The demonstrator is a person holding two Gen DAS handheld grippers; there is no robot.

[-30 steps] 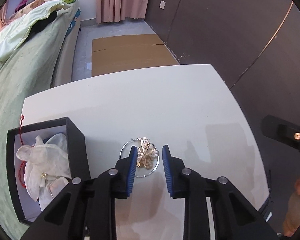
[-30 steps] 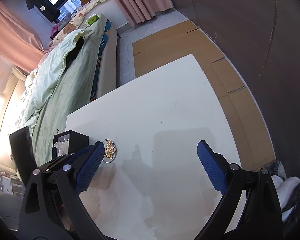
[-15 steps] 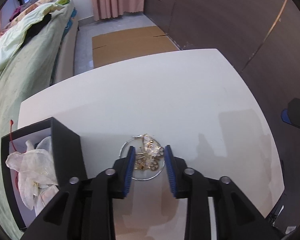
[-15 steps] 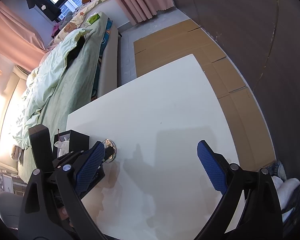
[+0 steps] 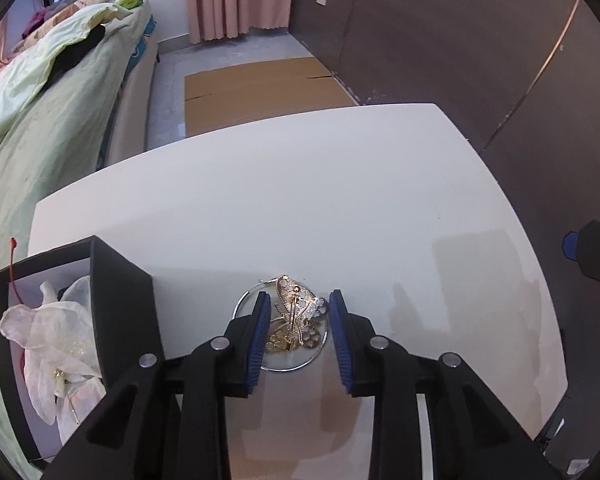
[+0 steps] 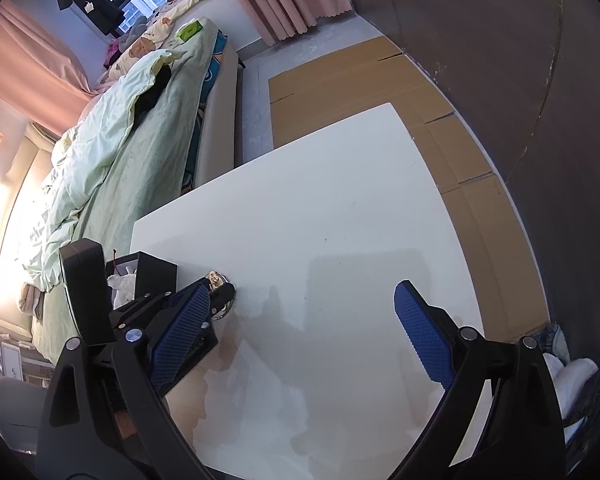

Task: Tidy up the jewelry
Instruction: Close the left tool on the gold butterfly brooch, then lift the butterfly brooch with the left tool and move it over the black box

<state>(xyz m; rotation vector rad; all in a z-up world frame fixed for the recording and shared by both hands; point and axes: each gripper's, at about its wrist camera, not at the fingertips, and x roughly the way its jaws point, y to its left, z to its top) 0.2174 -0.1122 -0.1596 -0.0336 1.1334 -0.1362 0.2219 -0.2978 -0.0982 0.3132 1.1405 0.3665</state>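
Observation:
A gold butterfly brooch [image 5: 296, 320] lies on a silver hoop [image 5: 280, 366] on the white table [image 5: 300, 200]. My left gripper [image 5: 298, 334] is open, its blue pads on either side of the brooch, low over the table. An open black jewelry box [image 5: 116, 304] holding a white fabric flower [image 5: 52, 344] stands just left of it. In the right wrist view my right gripper [image 6: 300, 328] is wide open and empty above the table, with the left gripper [image 6: 216, 300], the brooch [image 6: 216, 279] and the box [image 6: 156, 272] to its left.
A bed with a green cover [image 5: 40, 128] runs along the table's left side. Flattened cardboard [image 5: 260, 84] lies on the floor beyond the far edge. A dark wall [image 5: 460, 60] stands at the right. The right gripper's tip [image 5: 596, 252] shows at the right edge.
My left gripper has come down and forward so that its pads flank the brooch more closely. The right gripper has stayed still and open.

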